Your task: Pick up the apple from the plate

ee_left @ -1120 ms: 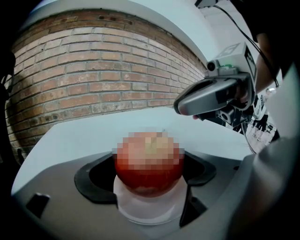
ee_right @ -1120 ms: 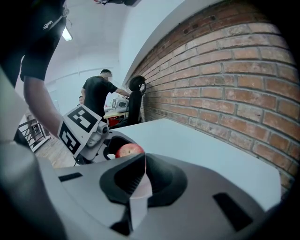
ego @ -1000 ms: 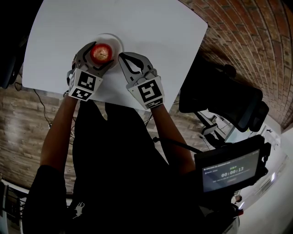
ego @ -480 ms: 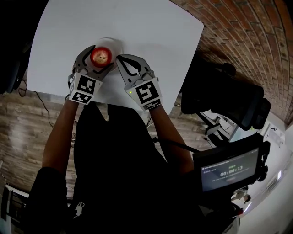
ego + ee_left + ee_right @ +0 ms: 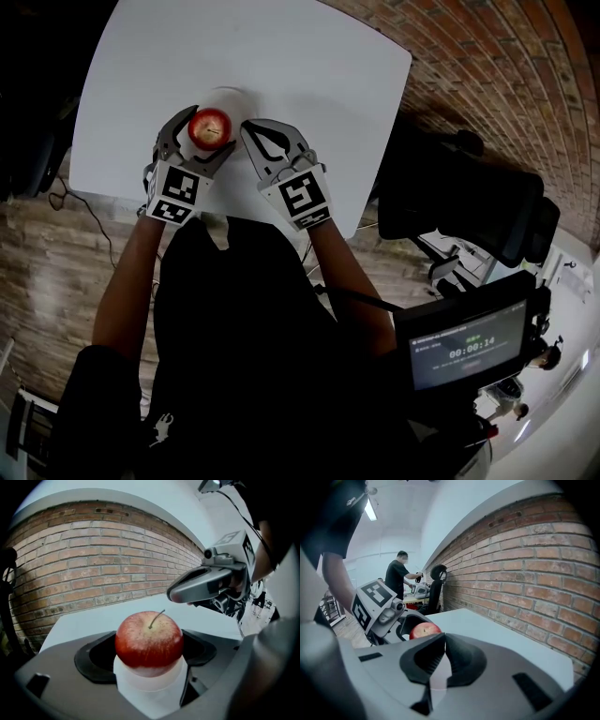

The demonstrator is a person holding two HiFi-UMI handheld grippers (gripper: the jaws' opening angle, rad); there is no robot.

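A red apple (image 5: 209,127) sits between the jaws of my left gripper (image 5: 208,133), which is shut on it over the near edge of a white plate (image 5: 231,97). In the left gripper view the apple (image 5: 149,639) fills the gap of the left gripper (image 5: 149,652), with the pale plate (image 5: 149,688) just below; I cannot tell if they touch. My right gripper (image 5: 266,142) hovers shut and empty just right of the apple. From the right gripper view, the right gripper (image 5: 444,641) has its pads together, and the apple (image 5: 423,630) shows beyond them.
The white table (image 5: 281,56) ends at its near edge just behind the grippers. A black office chair (image 5: 469,206) and a screen with a timer (image 5: 467,344) are at the right. A brick wall (image 5: 525,573) lies past the table. A person (image 5: 398,576) stands far off.
The left gripper with the apple has drawn slightly back toward the plate's near edge. The right gripper stays shut beside it. The head camera has shifted a little.
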